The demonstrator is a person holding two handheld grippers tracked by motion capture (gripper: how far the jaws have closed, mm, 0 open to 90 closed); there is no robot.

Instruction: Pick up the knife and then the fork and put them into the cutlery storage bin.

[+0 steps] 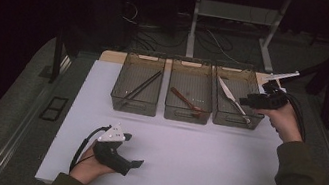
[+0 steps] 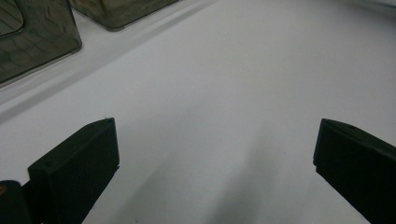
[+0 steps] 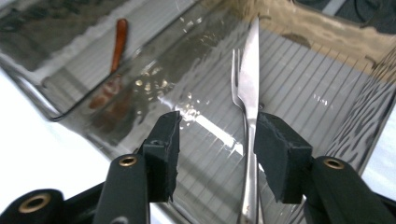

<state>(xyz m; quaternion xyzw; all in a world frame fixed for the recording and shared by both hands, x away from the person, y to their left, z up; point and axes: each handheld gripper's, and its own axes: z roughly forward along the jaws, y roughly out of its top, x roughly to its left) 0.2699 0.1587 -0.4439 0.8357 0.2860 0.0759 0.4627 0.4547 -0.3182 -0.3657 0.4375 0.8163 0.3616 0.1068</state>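
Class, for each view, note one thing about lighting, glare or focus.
High view: dim room, the table the brightest area. Left gripper view: soft shadows on the white top, bins slightly blurred. Right gripper view: glare streaks on the bin wall, knife sharp.

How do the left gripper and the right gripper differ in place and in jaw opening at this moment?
The left gripper rests low over the bare white table, near its front edge; the right gripper is held over the right-hand bin, above a knife and fork. The left jaws stand wide apart; the right jaws are open more narrowly. Both hold nothing.
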